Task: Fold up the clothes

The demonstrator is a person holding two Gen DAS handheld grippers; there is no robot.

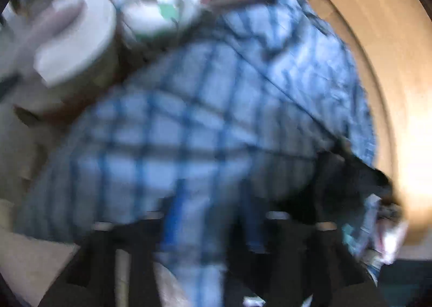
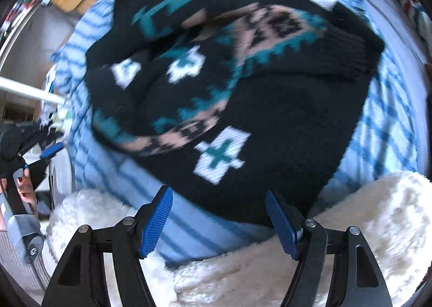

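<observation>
A black knitted sweater [image 2: 243,85] with teal, pink and white patterning lies bunched and partly doubled over on a blue-and-white checked shirt [image 2: 113,172], which is spread flat beneath it. Both rest on a fluffy white blanket [image 2: 364,226] that shows along the near edge; what carries the blanket cannot be told.

The right tongs [image 2: 218,222] hang just above the sweater's near hem, blue pads set wide apart with nothing between them. In the blurred left wrist view the checked shirt [image 1: 202,118] fills the picture; the left tongs [image 1: 213,223] are smeared dark shapes at the bottom, and whether they grip cloth cannot be told. From the right wrist view the left tongs [image 2: 50,152] appear off the shirt's left edge, held by a hand [image 2: 24,188].

The sweater looks mid-fold and untidy. The next move likely calls for the right tongs to pinch the near hem, and for a second hold on the sweater before it is smoothed.
</observation>
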